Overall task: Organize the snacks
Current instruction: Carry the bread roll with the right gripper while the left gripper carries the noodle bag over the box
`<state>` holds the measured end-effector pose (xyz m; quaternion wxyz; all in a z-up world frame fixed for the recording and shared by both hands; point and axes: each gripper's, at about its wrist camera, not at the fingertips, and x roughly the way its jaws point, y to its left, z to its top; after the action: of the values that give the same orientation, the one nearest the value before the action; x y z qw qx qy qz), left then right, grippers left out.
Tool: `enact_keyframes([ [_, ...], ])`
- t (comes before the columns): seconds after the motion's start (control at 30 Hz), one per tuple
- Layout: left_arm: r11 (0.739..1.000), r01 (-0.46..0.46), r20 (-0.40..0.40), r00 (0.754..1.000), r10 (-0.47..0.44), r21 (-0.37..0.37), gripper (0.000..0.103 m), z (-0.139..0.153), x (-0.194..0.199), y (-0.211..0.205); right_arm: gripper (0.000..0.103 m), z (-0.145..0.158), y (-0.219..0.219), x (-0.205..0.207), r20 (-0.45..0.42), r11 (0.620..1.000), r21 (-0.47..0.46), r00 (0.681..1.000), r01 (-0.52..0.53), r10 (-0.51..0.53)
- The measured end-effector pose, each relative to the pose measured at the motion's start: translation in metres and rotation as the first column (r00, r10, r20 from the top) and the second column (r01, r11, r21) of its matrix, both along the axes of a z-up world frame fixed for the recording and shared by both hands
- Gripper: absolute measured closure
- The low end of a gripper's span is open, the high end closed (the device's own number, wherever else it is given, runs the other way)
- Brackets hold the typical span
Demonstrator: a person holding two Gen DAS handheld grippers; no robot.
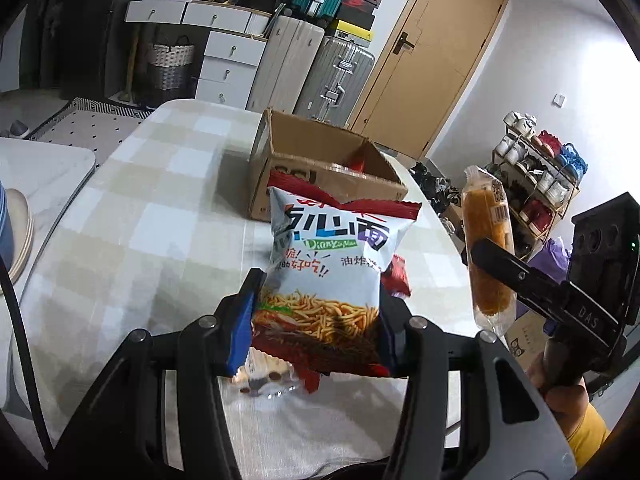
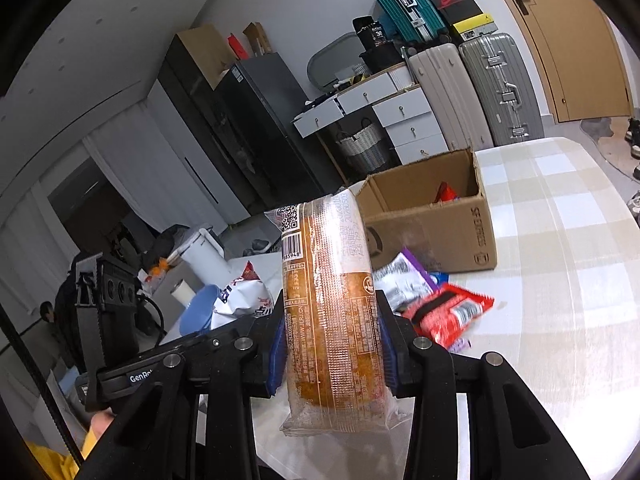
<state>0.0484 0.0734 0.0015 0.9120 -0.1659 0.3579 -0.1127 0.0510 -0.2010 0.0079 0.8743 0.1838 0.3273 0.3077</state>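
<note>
My left gripper is shut on a white and red noodle snack bag and holds it upright above the table. My right gripper is shut on a long clear-wrapped brown cake roll, also held upright above the table; it shows in the left wrist view too. An open cardboard box stands on the table beyond both, with a red packet inside. Loose snack packets, red and silver-purple, lie on the table in front of the box.
The table has a beige checked cloth. A clear packet lies under my left gripper. Bowls stand on a side surface at left. Suitcases, drawers and a door are behind the table. A shoe rack stands right.
</note>
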Motion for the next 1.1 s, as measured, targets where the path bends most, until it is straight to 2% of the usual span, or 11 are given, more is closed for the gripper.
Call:
enact_keyframes([
  [0.3, 0.999, 0.024, 0.031, 0.999, -0.025, 0.046, 0.056, 0.039, 0.037, 0.000, 0.065, 0.047, 0.001, 0.031, 0.054, 1.000, -0.001, 0.999, 0.005, -0.005],
  [0.43, 0.996, 0.038, 0.038, 0.998, -0.041, 0.082, 0.056, 0.060, 0.063, -0.003, 0.065, 0.060, 0.001, 0.050, 0.059, 1.000, -0.007, 0.998, 0.015, -0.015],
  [0.77, 0.988, 0.073, 0.012, 0.997, -0.075, 0.136, 0.056, 0.085, 0.143, -0.020, 0.065, 0.058, -0.006, 0.115, 0.011, 0.996, -0.038, 0.996, 0.086, -0.086],
  [0.93, 0.986, 0.094, -0.029, 0.995, -0.091, 0.136, 0.056, 0.081, 0.195, -0.032, 0.065, 0.051, -0.009, 0.148, -0.016, 0.995, -0.042, 0.995, 0.096, -0.097],
  [1.1, 0.967, 0.114, -0.056, 0.993, -0.104, 0.226, 0.056, 0.067, 0.242, -0.051, 0.065, 0.038, -0.010, 0.182, -0.056, 0.994, -0.051, 0.994, 0.095, -0.098],
])
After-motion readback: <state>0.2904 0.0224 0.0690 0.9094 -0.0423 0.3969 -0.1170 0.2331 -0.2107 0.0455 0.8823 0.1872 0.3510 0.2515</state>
